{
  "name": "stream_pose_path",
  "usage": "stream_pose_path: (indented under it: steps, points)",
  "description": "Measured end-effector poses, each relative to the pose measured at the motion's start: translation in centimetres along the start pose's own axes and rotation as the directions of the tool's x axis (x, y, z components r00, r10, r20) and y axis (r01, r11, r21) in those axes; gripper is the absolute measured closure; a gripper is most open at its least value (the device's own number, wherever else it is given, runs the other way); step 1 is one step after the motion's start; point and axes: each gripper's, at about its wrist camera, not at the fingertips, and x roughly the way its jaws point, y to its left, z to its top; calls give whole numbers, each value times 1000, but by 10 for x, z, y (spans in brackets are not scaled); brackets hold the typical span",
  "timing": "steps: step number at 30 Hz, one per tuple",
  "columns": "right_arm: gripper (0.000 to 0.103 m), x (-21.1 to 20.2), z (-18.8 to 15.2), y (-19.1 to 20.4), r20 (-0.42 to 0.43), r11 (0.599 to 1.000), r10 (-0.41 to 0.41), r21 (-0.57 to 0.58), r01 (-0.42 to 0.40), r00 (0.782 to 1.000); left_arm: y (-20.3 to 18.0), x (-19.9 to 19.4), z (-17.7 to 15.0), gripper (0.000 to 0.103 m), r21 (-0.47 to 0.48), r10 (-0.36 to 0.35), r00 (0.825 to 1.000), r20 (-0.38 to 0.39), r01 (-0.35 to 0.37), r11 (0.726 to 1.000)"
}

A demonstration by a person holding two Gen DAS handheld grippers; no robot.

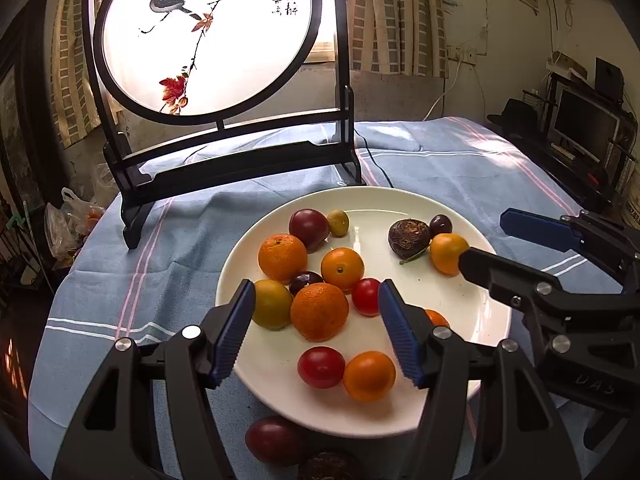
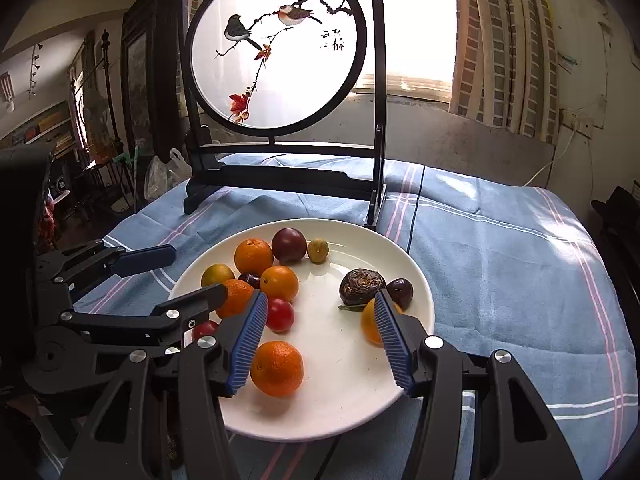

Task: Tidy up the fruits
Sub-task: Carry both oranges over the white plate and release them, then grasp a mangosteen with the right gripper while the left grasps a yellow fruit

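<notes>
Both grippers, left gripper (image 1: 316, 332) and right gripper (image 2: 320, 344), stand released above the white plate (image 2: 352, 400); the fruits lie under their fingers, untouched.

Daylight floods a window (image 2: 416, 20) at twelve o'clock, checked curtains (image 2: 504, 48) beside it; a blue striped cloth (image 2: 500, 248) covers the table.

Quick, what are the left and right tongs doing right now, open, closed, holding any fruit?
Left tongs: open, holding nothing, above the fruit on the white plate.
Right tongs: open, holding nothing, above the same plate.
</notes>
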Motion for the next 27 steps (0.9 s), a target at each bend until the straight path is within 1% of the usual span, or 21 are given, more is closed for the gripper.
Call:
stream_pose_path:
  steps: [3, 5, 8, 11, 12, 14, 16, 18, 20, 22, 23, 24, 27]
  points:
    - [47, -7, 2, 3, 6, 1000, 13, -5, -13, 1000, 0, -2, 0, 41, 2, -1, 1000, 4, 1, 1000]
    - [46, -14, 3, 6, 8, 999, 37, -10, -37, 999, 1, -5, 0, 41, 1, 0, 1000, 7, 0, 1000]
    - [41, -33, 0, 15, 22, 997, 72, -32, -72, 997, 2, -12, -1, 41, 3, 4, 1000, 18, -4, 1000]
    - [39, -52, -10, 28, 22, 993, 98, -69, -97, 995, 7, -25, -4, 41, 12, 9, 999, 32, -9, 1000]
    - [38, -56, -17, 33, 8, 991, 108, -81, -107, 994, 10, -31, -7, 41, 14, 19, 999, 39, -19, 1000]
    - [37, -61, -33, 44, -56, 982, 143, -115, -149, 988, 21, -43, -14, 40, 16, 39, 998, 45, -40, 999]
    - [37, -63, -52, 60, -96, 973, 139, -170, -154, 986, 34, -55, -24, 39, 13, 58, 997, 44, -59, 998]
    - [37, -55, -70, 78, -182, 961, 154, -203, -190, 971, 48, -65, -35, 37, 10, 78, 996, 33, -79, 997]
    - [37, -45, -82, 94, -234, 950, 156, -231, -211, 960, 61, -73, -46, 37, 6, 96, 995, 15, -96, 995]
    - [37, -34, -89, 106, -272, 939, 163, -253, -234, 948, 72, -80, -57, 37, 5, 110, 994, 0, -110, 994]
    - [37, -28, -90, 111, -282, 937, 159, -257, -235, 946, 76, -83, -62, 37, 5, 110, 994, -7, -110, 994]
    - [37, -23, -91, 115, -294, 937, 160, -256, -238, 942, 80, -86, -67, 36, 6, 107, 994, -14, -107, 994]
    - [39, -6, -91, 120, -342, 935, 182, -231, -270, 922, 82, -91, -81, 35, 20, 93, 995, -33, -92, 996]
